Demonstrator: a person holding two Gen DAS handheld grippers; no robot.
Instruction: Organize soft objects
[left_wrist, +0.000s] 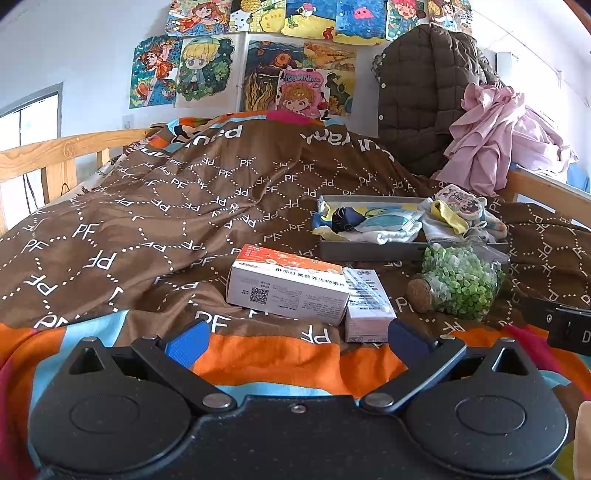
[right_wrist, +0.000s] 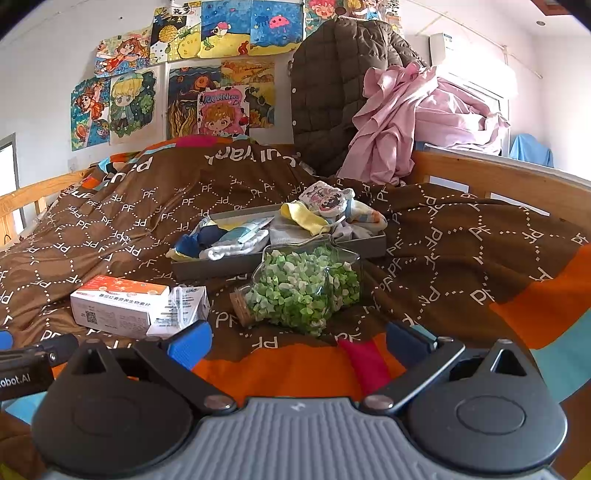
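Socks (right_wrist: 236, 245) and small cloths lie in a grey tray (right_wrist: 221, 264) on the brown "PF" quilt (right_wrist: 443, 258), at 12 o'clock from both grippers. Left gripper (left_wrist: 295, 336) and right gripper (right_wrist: 299, 341) are wide apart, holding nothing.

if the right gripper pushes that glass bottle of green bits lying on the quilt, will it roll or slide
The glass bottle lies on its side, cork leftward, so it would probably roll. Its lobed outline and the soft quilt may make that uneven. Glass is likely slippery and breakable, and packed full, fairly heavy.
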